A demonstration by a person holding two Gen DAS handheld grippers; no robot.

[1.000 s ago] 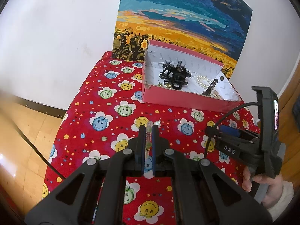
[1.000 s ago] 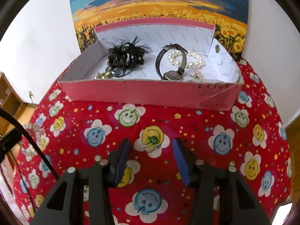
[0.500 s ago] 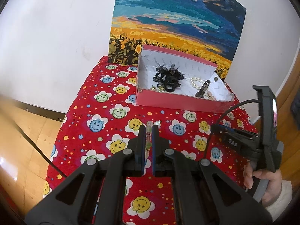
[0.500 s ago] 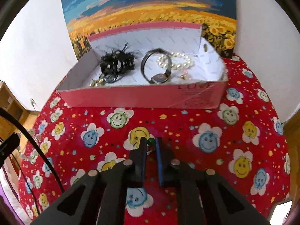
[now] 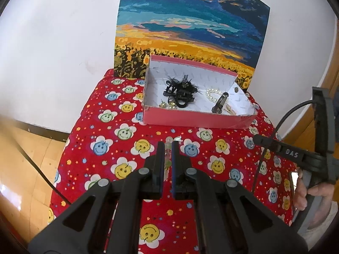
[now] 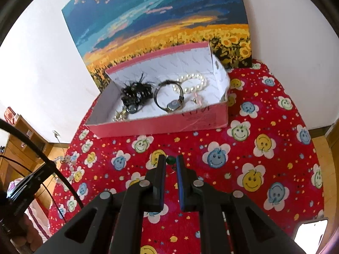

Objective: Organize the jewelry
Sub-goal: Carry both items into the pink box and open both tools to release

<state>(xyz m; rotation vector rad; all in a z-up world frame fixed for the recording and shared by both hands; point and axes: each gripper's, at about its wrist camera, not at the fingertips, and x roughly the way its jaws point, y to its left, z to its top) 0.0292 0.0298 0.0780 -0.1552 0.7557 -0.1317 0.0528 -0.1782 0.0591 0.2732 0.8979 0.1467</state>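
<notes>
1. The right gripper [image 6: 170, 162] has its jaws drawn in until only a narrow slot is left, and a small green-beaded earring [image 6: 170, 160] is pinched at the very tips; the green bead shows just above the slot and a thin bit of metal hangs within it.
2. That gripper points steeply down over the red smiley-flower tablecloth [image 6: 264, 169], with its tips in front of the near wall of the pink box [image 6: 161, 127] and apart from it.
3. The left gripper [image 5: 168, 146] is clamped fully, and a pale, clear beaded piece [image 5: 168, 148] is caught between its pads, with one end poking out past the fingertips; what kind of piece it is cannot be told.
4. It also tilts downward over the cloth, short of the box and aimed roughly at the box's near left part.
5. In the left wrist view a hand [image 5: 305, 194] grips the handle of the right gripper at the right edge, with a black cable looping from it.
6. The open box stands at the back of the table against a sunflower painting [image 5: 190, 21]. Inside lie a black feathery hair clip [image 6: 135, 93], a wristwatch [image 6: 172, 103], a pearl bracelet [image 6: 195, 82] and some small gold pieces [image 5: 167, 105] near its left front corner.
</notes>
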